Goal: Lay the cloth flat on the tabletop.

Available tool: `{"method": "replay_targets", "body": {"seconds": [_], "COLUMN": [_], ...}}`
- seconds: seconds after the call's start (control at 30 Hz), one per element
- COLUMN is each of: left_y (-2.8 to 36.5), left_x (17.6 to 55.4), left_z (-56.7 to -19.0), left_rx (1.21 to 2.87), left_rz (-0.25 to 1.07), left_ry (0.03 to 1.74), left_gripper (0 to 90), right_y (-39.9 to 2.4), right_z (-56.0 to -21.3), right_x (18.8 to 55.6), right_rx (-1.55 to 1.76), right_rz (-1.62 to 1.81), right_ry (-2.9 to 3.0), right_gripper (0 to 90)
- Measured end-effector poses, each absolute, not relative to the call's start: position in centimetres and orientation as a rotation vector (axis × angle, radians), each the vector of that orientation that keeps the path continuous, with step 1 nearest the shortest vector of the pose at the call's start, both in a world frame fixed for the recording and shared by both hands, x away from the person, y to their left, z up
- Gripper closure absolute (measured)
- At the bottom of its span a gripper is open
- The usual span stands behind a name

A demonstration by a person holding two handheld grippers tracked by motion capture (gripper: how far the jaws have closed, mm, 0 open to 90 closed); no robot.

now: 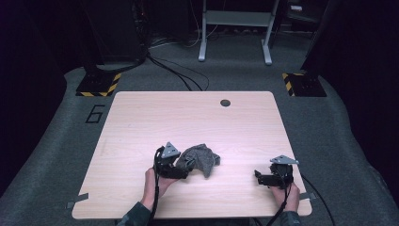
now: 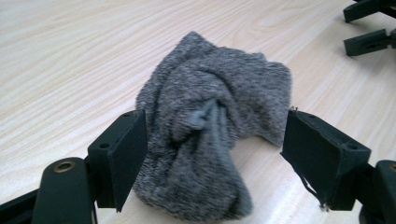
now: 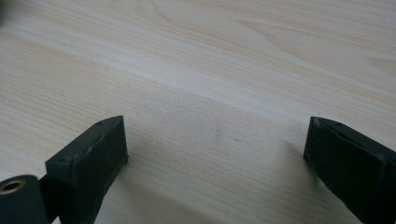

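Observation:
A crumpled grey knitted cloth [image 1: 201, 159] lies on the light wooden table [image 1: 193, 117], near its front middle. In the left gripper view the cloth [image 2: 212, 126] bunches up between the jaws, which stand wide apart on either side of it. My left gripper [image 1: 185, 165] is open at the cloth's left edge, held by a hand from below. My right gripper [image 1: 258, 176] rests open near the table's front right, well apart from the cloth. In the right gripper view its jaws spread wide over bare wood [image 3: 219, 116]. The right gripper's fingertips [image 2: 366, 43] also appear far off in the left gripper view.
A dark round hole [image 1: 225, 102] sits near the table's far edge. Beyond the table lie grey carpet, black cables [image 1: 179, 70] and a white desk frame [image 1: 235, 28]. Yellow-and-black striped stand bases [image 1: 99, 84] flank the far corners.

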State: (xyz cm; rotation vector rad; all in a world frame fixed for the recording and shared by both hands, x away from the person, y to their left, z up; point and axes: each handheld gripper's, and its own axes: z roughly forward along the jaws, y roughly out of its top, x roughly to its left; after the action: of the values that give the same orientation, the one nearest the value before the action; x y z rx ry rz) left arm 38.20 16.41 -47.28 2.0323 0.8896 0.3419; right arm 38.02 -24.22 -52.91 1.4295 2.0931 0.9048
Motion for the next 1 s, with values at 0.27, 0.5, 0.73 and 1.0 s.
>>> {"method": "replay_targets", "body": {"seconds": [0.27, 0.5, 0.73, 1.0], "left_y": [13.4, 10.8, 9.1, 8.5], "left_x": [35.7, 35.7, 36.8, 37.4], "left_z": [-46.9, -47.6, -49.3, -50.6], "left_rx": [2.068, 2.107, 2.165, 2.205], "left_rz": [0.388, 0.364, 0.384, 0.405], "left_ry": [0.829, 0.792, 0.83, 0.857], "left_gripper": [24.1, 25.6, 28.3, 37.4], "right_y": [-23.8, -20.1, -15.4, -12.3], "right_z": [-52.6, -51.0, -50.0, -50.3], "right_x": [37.8, 37.6, 39.4, 41.3], "right_rx": [1.455, 1.383, 1.295, 1.205], "right_rz": [0.897, 1.025, 1.09, 1.12], "right_ry": [2.094, 2.148, 2.265, 2.358], "right_gripper": [14.1, 16.7, 23.1, 42.1]}}
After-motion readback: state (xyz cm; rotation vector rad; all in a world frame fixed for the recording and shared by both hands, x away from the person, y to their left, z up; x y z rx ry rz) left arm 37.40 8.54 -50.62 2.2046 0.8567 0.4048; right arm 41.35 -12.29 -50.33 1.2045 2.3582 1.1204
